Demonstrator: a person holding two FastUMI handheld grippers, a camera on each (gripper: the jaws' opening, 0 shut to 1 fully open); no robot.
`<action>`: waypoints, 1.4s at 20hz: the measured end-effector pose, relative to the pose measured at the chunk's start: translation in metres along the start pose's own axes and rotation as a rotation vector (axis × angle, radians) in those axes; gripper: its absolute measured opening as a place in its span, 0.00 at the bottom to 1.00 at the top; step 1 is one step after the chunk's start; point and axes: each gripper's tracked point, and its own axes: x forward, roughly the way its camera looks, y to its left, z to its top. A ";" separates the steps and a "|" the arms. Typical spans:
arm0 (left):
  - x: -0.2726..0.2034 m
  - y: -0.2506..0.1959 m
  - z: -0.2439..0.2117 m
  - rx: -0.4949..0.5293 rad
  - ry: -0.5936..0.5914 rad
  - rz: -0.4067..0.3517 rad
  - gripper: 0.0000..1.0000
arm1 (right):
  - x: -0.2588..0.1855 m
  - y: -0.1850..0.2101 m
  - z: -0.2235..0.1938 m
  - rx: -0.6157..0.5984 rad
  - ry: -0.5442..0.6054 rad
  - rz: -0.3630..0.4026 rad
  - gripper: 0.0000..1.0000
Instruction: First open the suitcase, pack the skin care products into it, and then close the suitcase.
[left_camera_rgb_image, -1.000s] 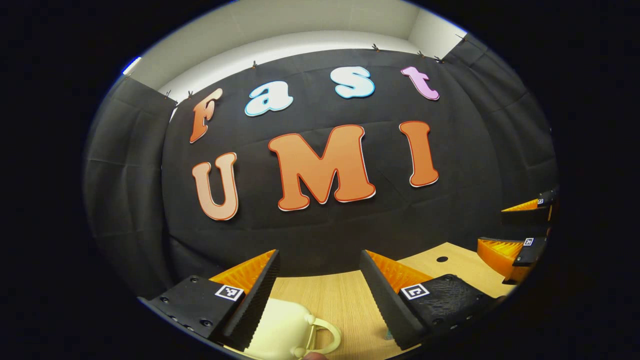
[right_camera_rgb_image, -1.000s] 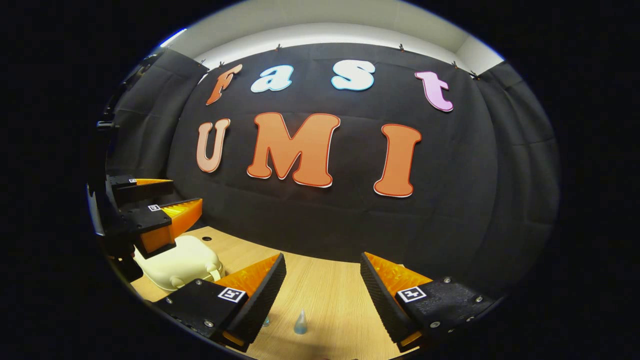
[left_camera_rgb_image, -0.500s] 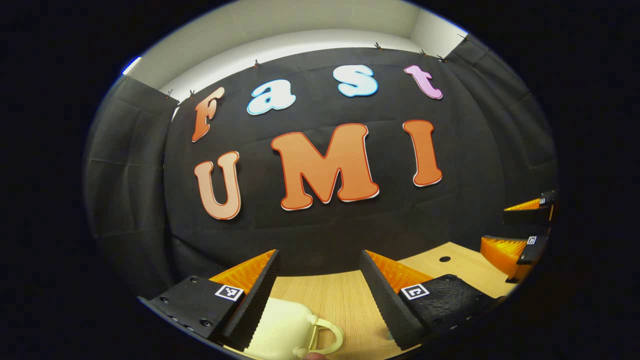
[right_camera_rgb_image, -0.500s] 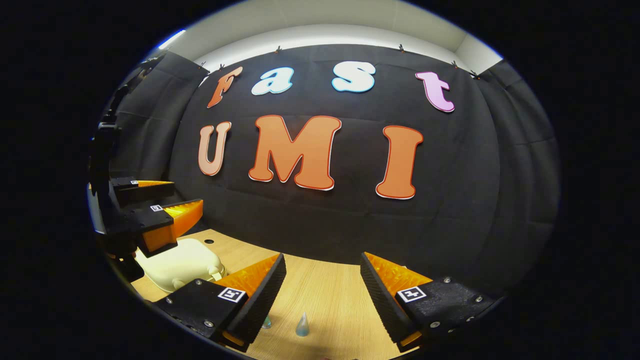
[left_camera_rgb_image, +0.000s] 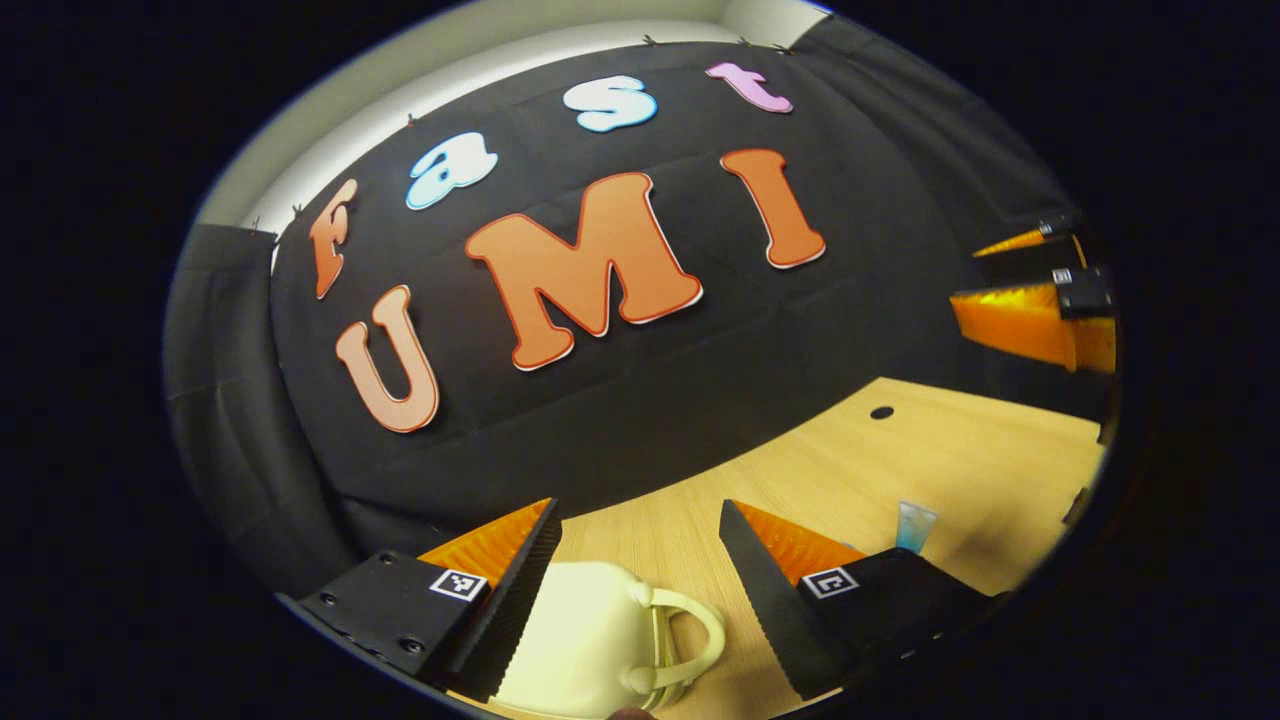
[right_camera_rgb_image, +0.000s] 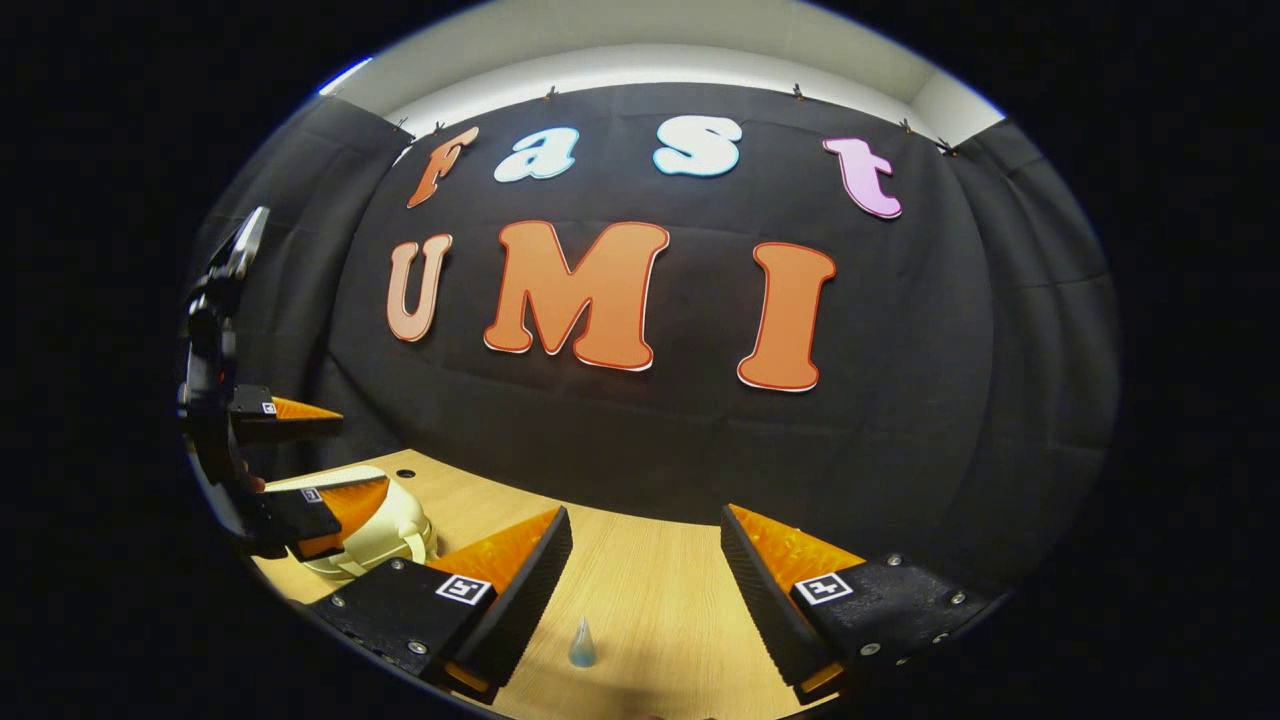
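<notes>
Since a moment ago my left gripper (left_camera_rgb_image: 635, 575) has tilted and dipped toward the small cream-coloured hard-shell suitcase (left_camera_rgb_image: 580, 640), whose looped handle (left_camera_rgb_image: 690, 640) now shows more fully between my fingers. In the left gripper view my jaws stand wide and grip nothing; the suitcase lies shut on the light wooden table (left_camera_rgb_image: 900, 460) just below them, partly behind my left finger. A small pale-blue skin care tube (left_camera_rgb_image: 915, 525) stands on the table beyond my right finger, and my right gripper (left_camera_rgb_image: 1030, 290) hangs at the far right edge.

In the right gripper view my right gripper (right_camera_rgb_image: 645, 570) is also spread wide and empty above the table (right_camera_rgb_image: 660, 580), with a little clear-blue cone-tipped skin care bottle (right_camera_rgb_image: 582, 642) standing between its fingers. At the left, my left gripper (right_camera_rgb_image: 320, 460) hovers just over the suitcase (right_camera_rgb_image: 385, 525), open.
</notes>
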 end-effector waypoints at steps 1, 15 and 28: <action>0.001 -0.006 -0.007 0.033 0.015 -0.012 0.98 | 0.002 -0.002 -0.001 -0.001 0.001 -0.002 0.94; 0.016 -0.052 -0.129 0.532 0.243 -0.153 0.97 | 0.016 -0.027 -0.022 -0.012 0.023 0.023 0.95; 0.027 -0.064 -0.200 1.076 0.327 -0.132 0.41 | 0.022 -0.029 -0.031 0.005 0.027 0.048 0.95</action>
